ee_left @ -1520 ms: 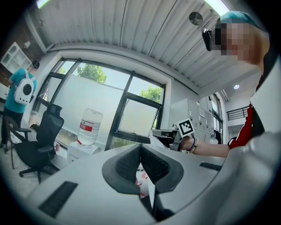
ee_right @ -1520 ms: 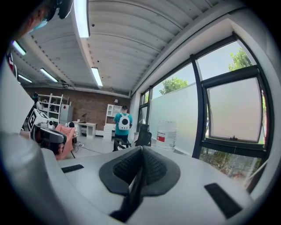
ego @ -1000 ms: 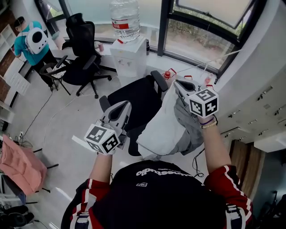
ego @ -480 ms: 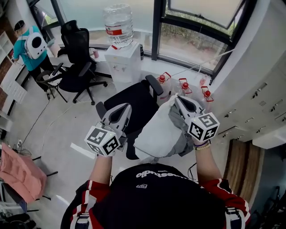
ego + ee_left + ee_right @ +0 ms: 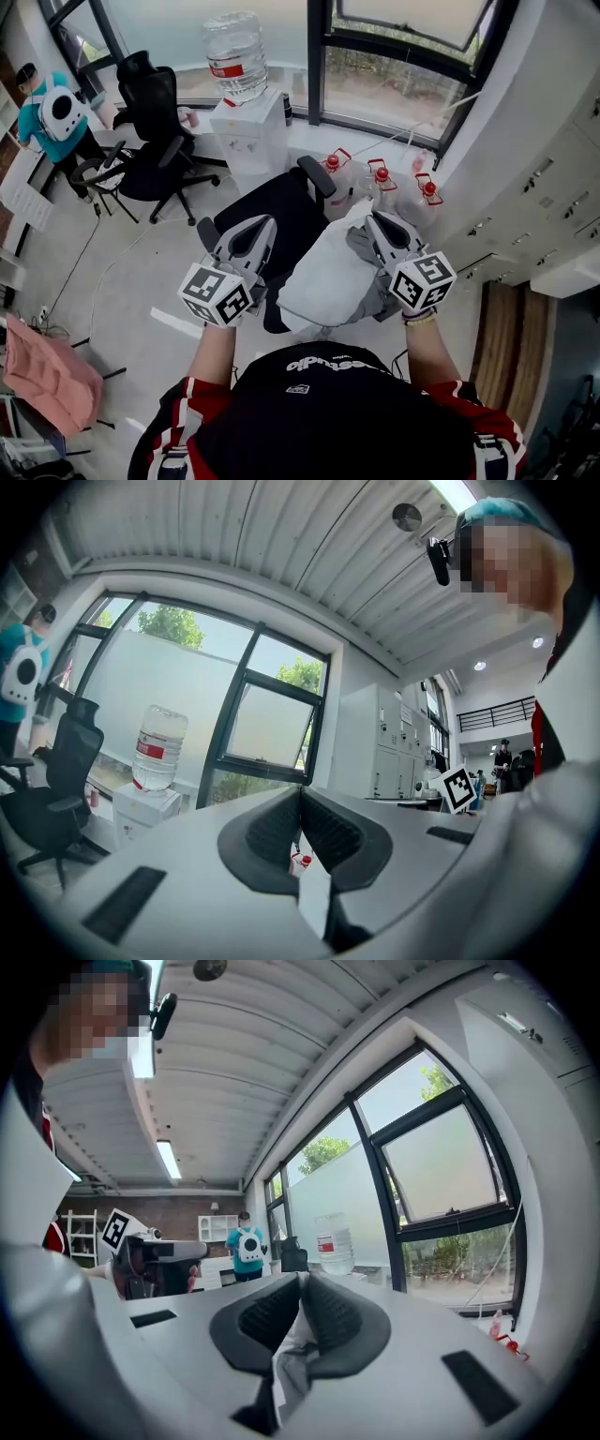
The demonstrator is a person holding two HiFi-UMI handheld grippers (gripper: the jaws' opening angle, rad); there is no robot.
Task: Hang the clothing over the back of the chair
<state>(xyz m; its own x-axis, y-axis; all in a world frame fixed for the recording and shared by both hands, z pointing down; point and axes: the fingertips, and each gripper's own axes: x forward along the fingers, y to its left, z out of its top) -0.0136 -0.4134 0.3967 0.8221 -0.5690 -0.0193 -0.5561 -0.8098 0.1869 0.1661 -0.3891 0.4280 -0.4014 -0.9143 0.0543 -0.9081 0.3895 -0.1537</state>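
Easing apart, right gripper [image 5: 372,219] jaws loosen on clothing [image 5: 323,277], drawn nearer than a second ago and now lying over chair [image 5: 272,211] back, right side; release looks due; left gripper [image 5: 263,226] nearly closed, over seat

Clothing [image 5: 328,277] is hanging at the right side of the chair [image 5: 277,206]. Water dispenser [image 5: 251,131] is standing behind the chair, with a bottle [image 5: 234,54] sitting on it. Second chair [image 5: 155,141] is standing left of the dispenser. Jugs [image 5: 378,178] are standing right of the dispenser, below the window [image 5: 394,84].
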